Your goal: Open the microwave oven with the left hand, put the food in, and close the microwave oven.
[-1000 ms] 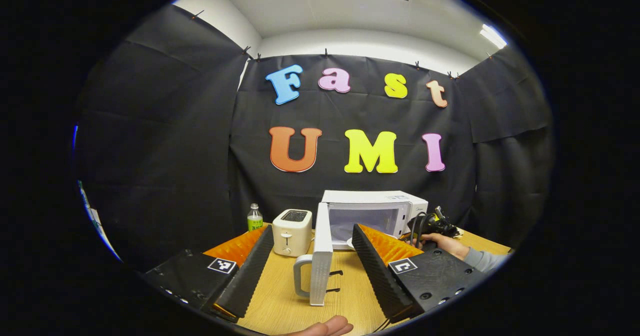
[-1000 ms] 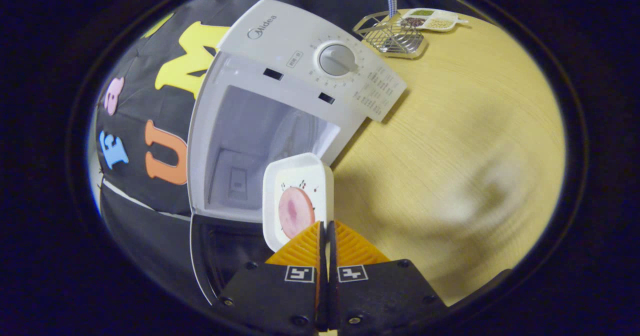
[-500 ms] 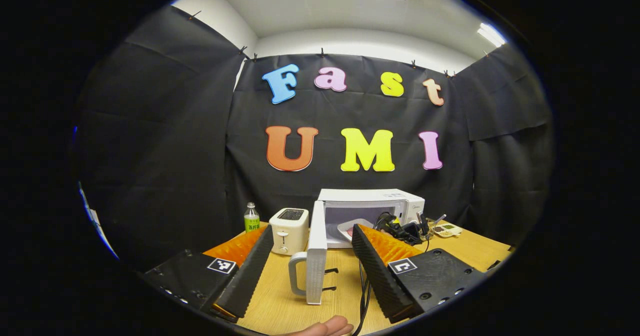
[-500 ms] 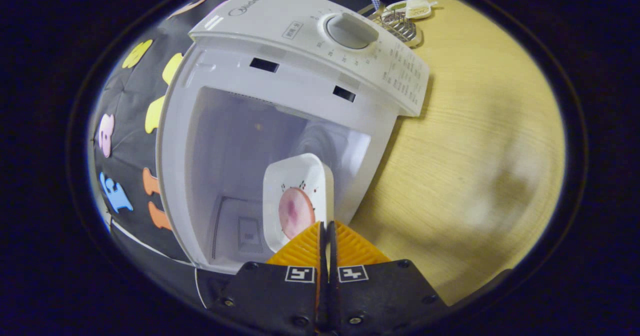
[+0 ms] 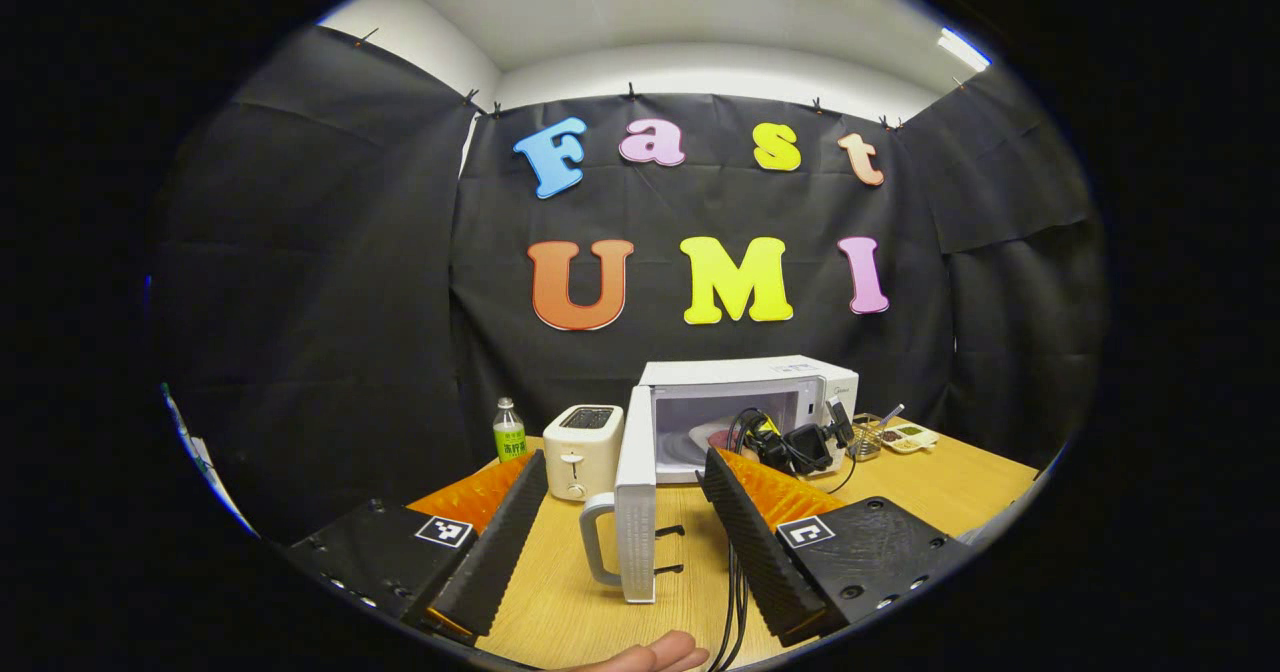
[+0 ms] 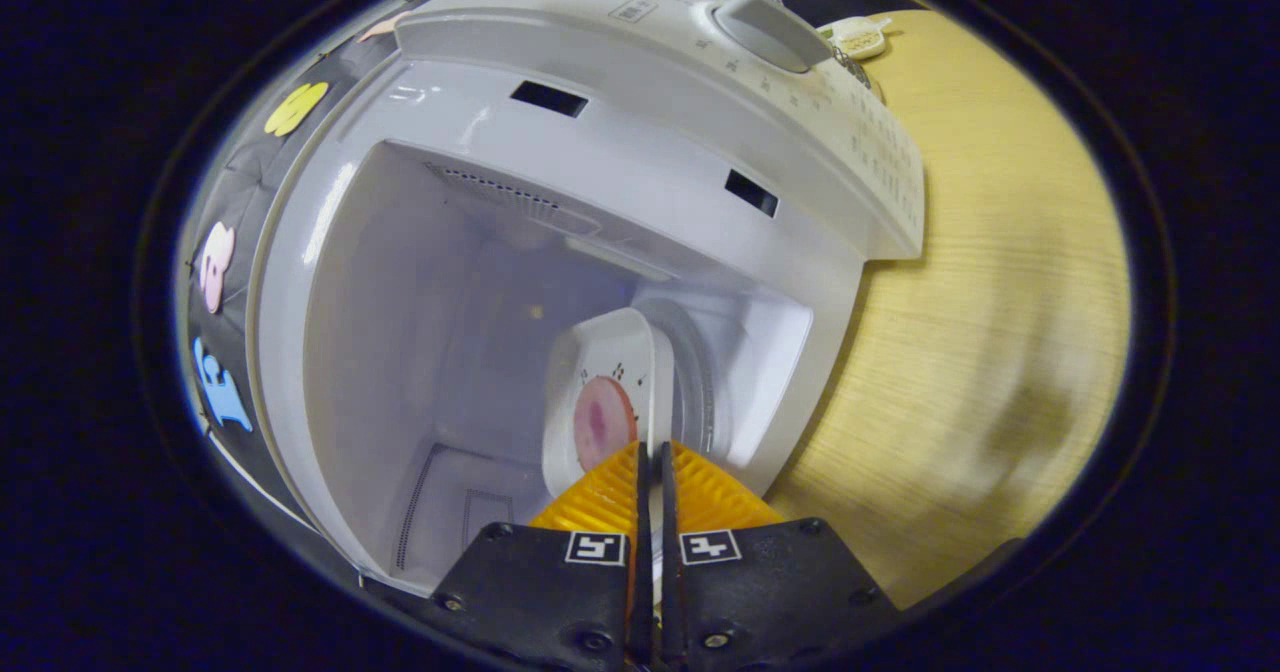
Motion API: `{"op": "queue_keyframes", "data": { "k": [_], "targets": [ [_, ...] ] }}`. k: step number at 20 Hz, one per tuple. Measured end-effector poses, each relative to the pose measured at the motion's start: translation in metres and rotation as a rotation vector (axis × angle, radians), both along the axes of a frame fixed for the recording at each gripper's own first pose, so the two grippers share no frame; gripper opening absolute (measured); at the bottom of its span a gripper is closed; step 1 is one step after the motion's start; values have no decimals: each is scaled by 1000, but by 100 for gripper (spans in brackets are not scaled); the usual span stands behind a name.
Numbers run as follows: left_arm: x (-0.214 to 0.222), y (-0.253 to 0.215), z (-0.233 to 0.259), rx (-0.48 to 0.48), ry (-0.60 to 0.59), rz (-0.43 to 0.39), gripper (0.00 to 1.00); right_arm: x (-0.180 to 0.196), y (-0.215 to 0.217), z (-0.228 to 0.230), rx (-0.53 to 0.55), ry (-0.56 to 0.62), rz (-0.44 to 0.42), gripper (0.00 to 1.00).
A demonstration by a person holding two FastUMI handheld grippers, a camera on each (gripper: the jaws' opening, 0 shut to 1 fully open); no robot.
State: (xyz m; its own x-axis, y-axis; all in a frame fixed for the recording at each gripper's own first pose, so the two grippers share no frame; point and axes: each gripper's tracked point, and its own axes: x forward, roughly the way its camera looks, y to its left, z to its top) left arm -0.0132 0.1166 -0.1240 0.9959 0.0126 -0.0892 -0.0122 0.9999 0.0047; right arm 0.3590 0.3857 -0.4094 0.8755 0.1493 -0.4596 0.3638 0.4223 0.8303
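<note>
The right gripper [image 6: 652,452] has carried the plate [image 6: 608,407] of food [image 6: 598,420] into the microwave [image 6: 560,252], jaws clamped on its rim, left gripper [image 5: 625,512] wide open and empty; lower it flat onto the turntable before releasing.

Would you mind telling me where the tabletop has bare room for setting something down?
Bare wood lies right of the microwave, and between the left gripper and the toaster. It is crowded around the open door and beside the condiment tray.
</note>
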Motion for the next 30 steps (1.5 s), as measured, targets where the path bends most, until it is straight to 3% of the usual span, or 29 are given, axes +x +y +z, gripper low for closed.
{"op": "queue_keyframes", "data": {
  "k": [6, 10, 11, 14, 16, 18, 19, 21, 25, 26, 27, 28, 29, 30],
  "targets": [
    [0, 3, -4, -2, 12, 27, 94, -1, 6, 4, -169, -56, 53, 9],
    [-4, 9, -11, -4, 23, 46, 94, -3, 1, 7, -379, -122, 104, 16],
    [-4, 12, -11, -2, 17, 55, 94, -4, 2, 10, -425, -145, 124, 8],
    [-3, 19, -15, -22, 8, 74, 94, -13, 2, 26, -558, -217, 196, 33],
    [-4, 24, -18, -49, 8, 77, 94, -21, 3, 35, -619, -271, 256, 40],
    [-8, 33, -21, -64, 13, 85, 94, -32, -1, 45, -672, -314, 307, 60],
    [-9, 38, -23, -66, 12, 91, 94, -37, -6, 52, -708, -332, 323, 86],
    [-11, 51, -25, -59, 13, 118, 94, -50, -18, 68, -757, -366, 338, 100],
    [-13, 78, -25, -27, -9, 168, 94, -86, -44, 111, -804, -450, 400, 100],
    [-12, 84, -28, -26, -8, 185, 82, -96, -51, 124, -819, -477, 413, 91],
    [-11, 87, -32, -27, -6, 190, 94, -108, -60, 137, -835, -500, 426, 91],
    [-9, 85, -34, -24, -3, 174, 88, -122, -68, 150, -854, -526, 443, 100],
    [-6, 83, -39, -28, 10, 160, 81, -136, -77, 163, -872, -549, 455, 91],
    [-5, 81, -43, -33, 12, 156, 46, -149, -86, 177, -887, -584, 457, 91]
  ]
}}
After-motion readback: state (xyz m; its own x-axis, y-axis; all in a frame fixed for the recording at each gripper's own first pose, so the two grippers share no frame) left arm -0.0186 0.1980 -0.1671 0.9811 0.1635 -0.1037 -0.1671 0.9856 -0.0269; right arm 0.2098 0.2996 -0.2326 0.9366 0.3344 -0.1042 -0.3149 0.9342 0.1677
